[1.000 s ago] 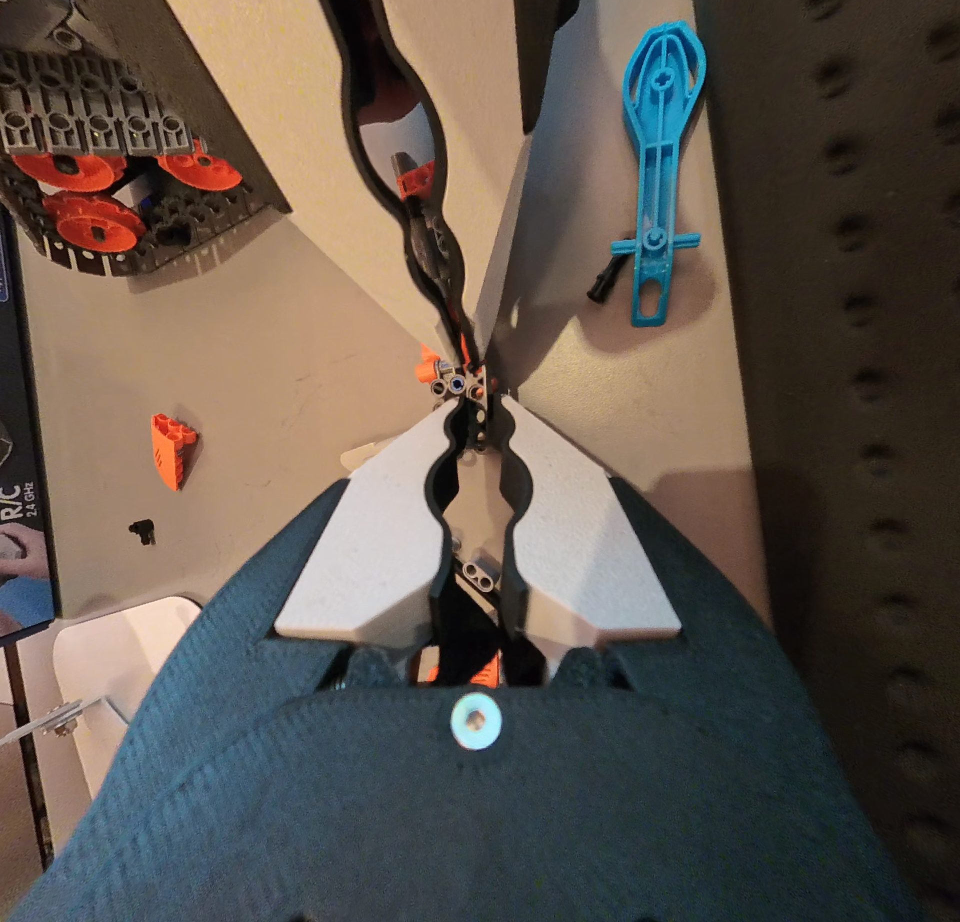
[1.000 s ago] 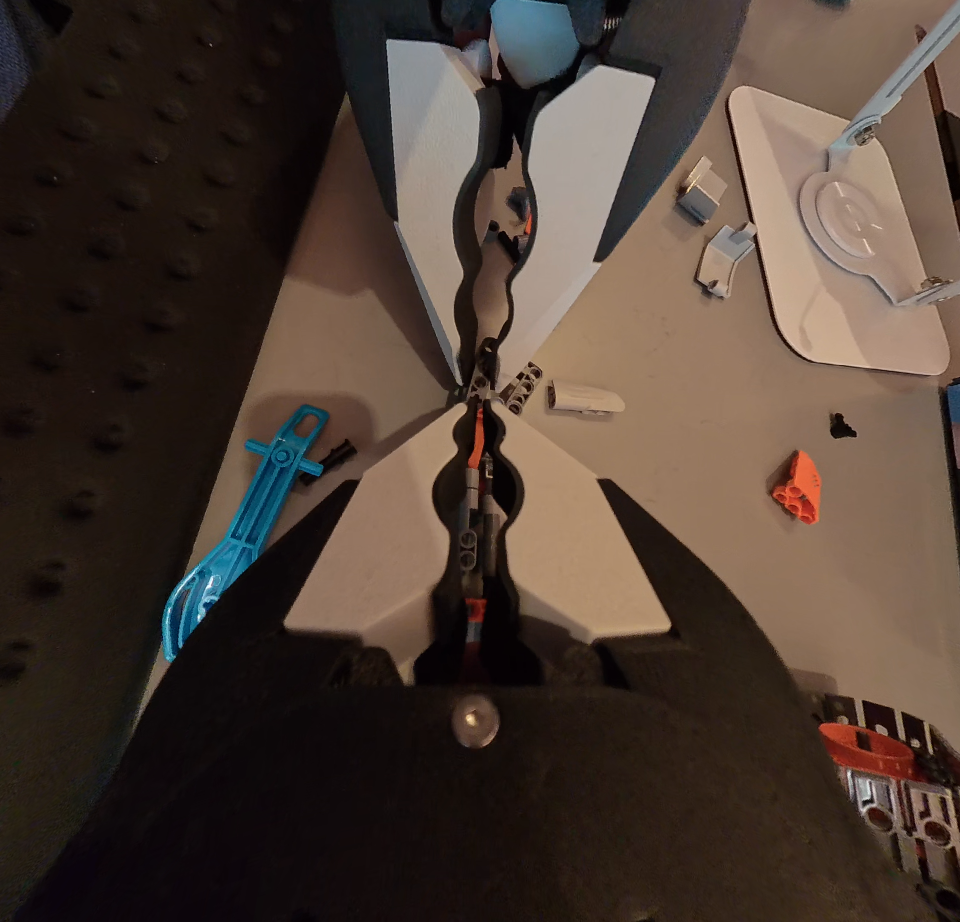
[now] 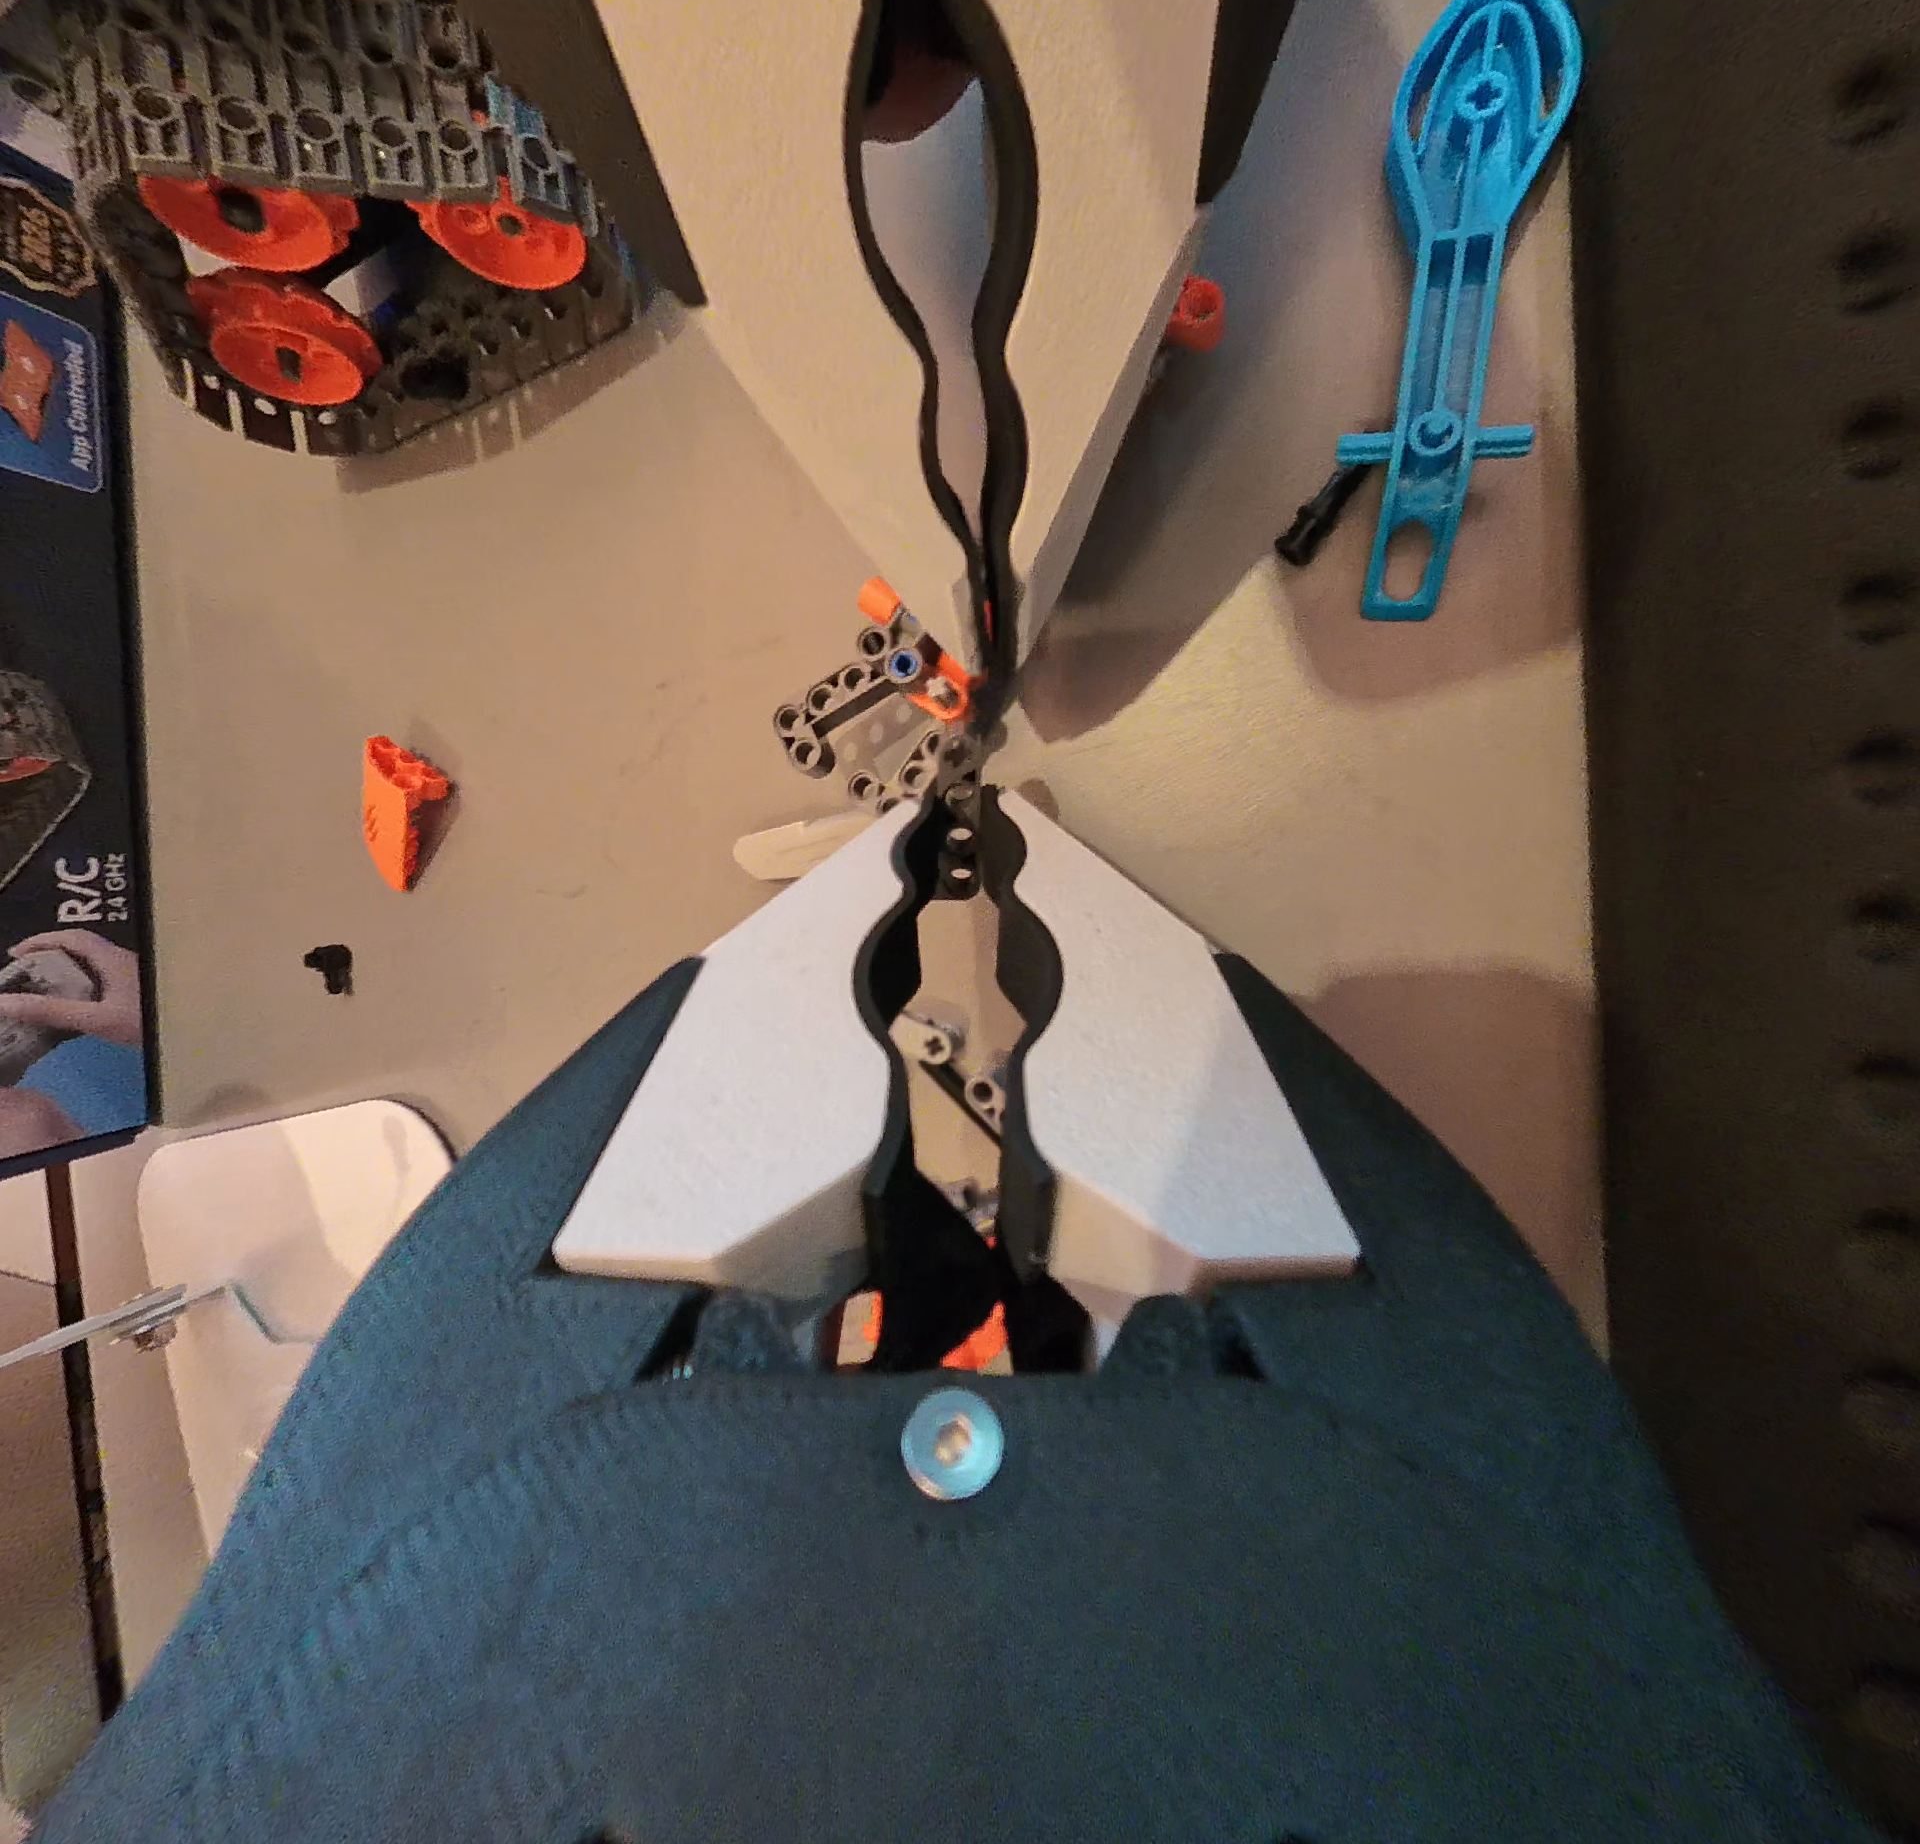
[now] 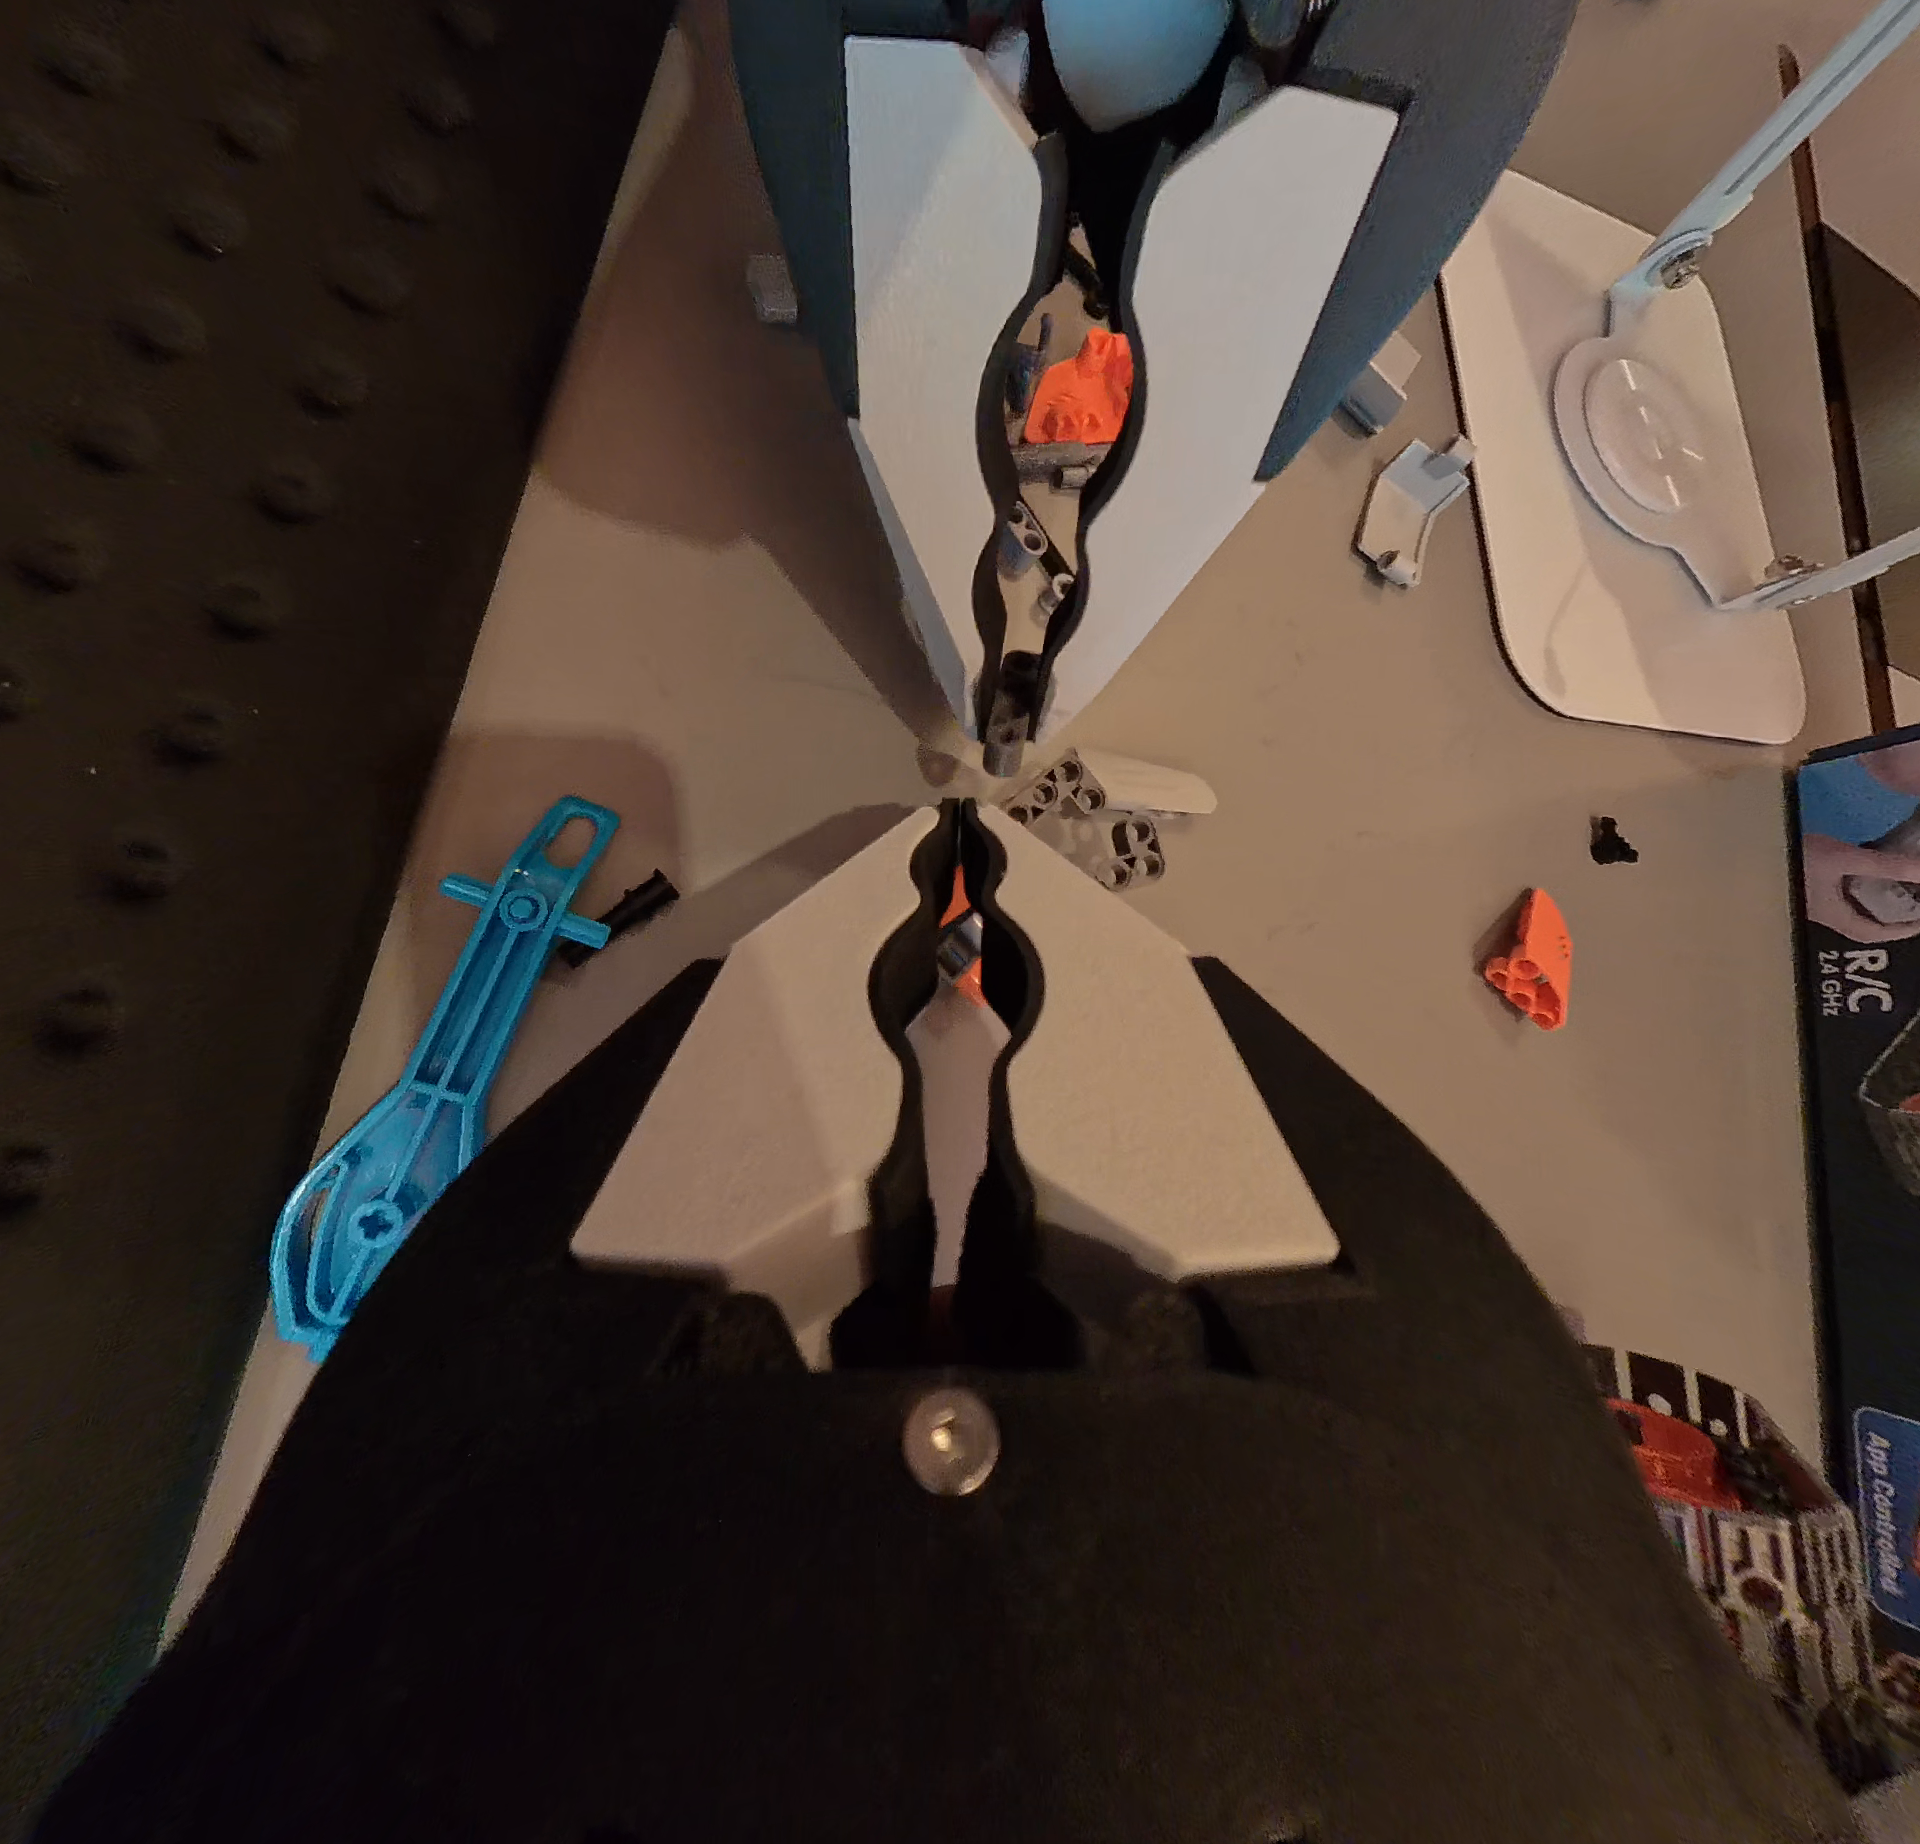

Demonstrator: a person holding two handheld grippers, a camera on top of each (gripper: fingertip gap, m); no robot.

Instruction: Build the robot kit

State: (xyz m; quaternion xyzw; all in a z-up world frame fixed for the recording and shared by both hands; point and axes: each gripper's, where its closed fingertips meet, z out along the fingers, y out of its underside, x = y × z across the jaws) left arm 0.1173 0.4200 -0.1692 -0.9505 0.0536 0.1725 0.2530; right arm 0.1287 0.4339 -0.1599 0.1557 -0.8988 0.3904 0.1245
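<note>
The left claw (image 3: 961, 807) points toward 12 o'clock in its own view, tips pinched nearly together. The right claw (image 4: 961, 823) does likewise in its view, fingers closed to a thin slit. The two meet tip to tip, each entering the other's view from 12 o'clock.

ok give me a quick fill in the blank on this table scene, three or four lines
1. The long plastic tool lying near the table's dark edge is ____ in colour.
2. The left gripper is shut on a dark ____ with round holes.
3. The loose wedge-shaped brick on the table is ____.
4. The tracked toy vehicle has ____ wheels.

Missing words: blue; beam; orange; orange
</note>
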